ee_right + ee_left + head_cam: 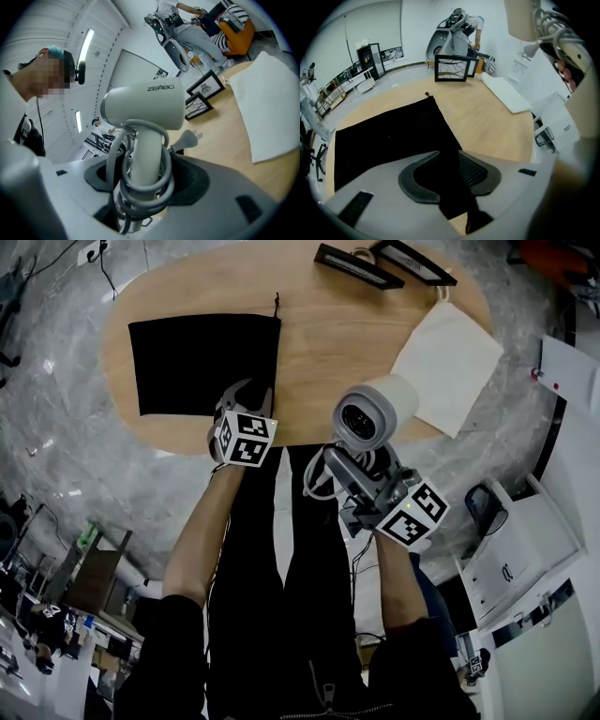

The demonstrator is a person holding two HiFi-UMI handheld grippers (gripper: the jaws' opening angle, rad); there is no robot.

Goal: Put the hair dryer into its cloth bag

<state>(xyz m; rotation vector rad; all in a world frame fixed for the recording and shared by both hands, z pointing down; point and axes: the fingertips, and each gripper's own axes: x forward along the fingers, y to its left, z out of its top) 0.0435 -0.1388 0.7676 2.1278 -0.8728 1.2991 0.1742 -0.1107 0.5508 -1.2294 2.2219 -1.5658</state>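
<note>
Black cloth bag (202, 362) is lying flat on the wooden bench (356, 324) in the head view, mouth not opened up at all. The left tongs (247, 393) are at its near right corner. The right tongs (361, 467) carry the hair dryer (375, 409) in the air over the bench's near edge, well off to the right of the bag. A white cloth (445, 367) and two picture frames (361, 265) sit further out, not involved.

Left gripper view: tongs part-way apart with the bag's corner running between the pads. I don't see them clamped on it.

Right gripper view: tongs closed on the dryer's handle, cord (164, 140) looped round it, plug sticking out.

So I'd say the dryer pickup is done. Still left: grab the bag, open its mouth, slide the dryer in.
</note>
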